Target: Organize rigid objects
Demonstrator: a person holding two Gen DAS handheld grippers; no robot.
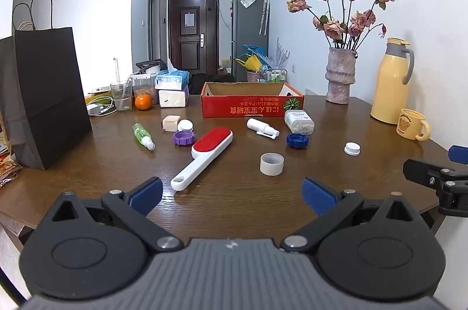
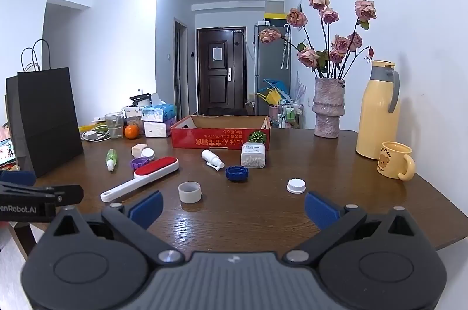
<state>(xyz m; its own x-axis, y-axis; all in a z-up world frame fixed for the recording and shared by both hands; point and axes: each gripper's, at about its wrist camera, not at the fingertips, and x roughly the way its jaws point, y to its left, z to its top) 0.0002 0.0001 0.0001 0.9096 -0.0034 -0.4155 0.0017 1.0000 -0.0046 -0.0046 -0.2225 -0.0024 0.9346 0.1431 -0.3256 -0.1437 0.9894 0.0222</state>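
Both grippers (image 1: pixel 232 197) (image 2: pixel 233 206) agape, empty; lint brush (image 1: pixel 204 156), tape roll (image 1: pixel 271 163) nearest; red box (image 1: pixel 251 106) behind

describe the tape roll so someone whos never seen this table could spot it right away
Start at the red box at the back of the table and come toward the near edge. The tape roll stands alone there, a hollow beige ring, unlike the ridged blue cap and white cap.

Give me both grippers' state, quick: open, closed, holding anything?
Left gripper: jaws wide open, holding nothing.
Right gripper: jaws wide open, holding nothing.
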